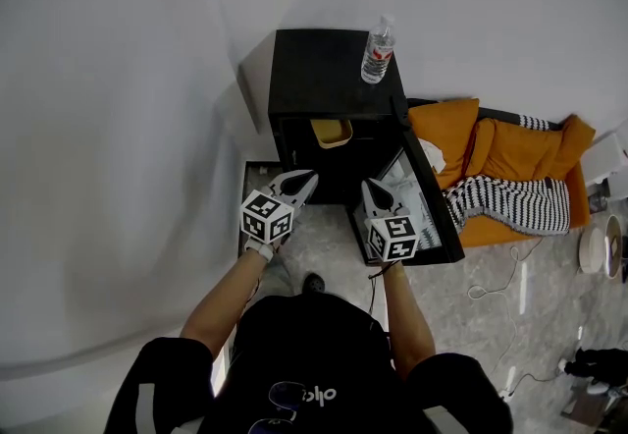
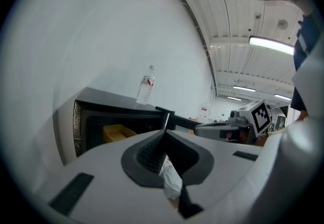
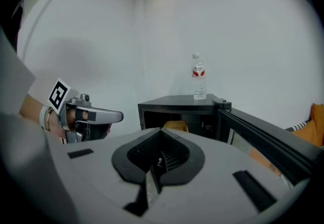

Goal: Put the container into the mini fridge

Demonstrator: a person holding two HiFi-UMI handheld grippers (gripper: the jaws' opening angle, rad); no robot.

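The yellow container (image 1: 332, 133) sits on a shelf inside the black mini fridge (image 1: 324, 59), whose door (image 1: 432, 196) stands swung open to the right. It also shows in the left gripper view, container (image 2: 117, 132), and in the right gripper view, container (image 3: 175, 126). My left gripper (image 1: 302, 179) hovers before the fridge opening, jaws shut and empty (image 2: 165, 134). My right gripper (image 1: 371, 189) is beside it near the door's inner side, also shut with nothing held (image 3: 162, 134). Both are clear of the container.
A water bottle (image 1: 377, 51) stands on the fridge top. An orange sofa (image 1: 510, 157) with a striped cloth lies right of the door. Cables (image 1: 500, 275) trail over the floor. A white wall runs along the left and behind the fridge.
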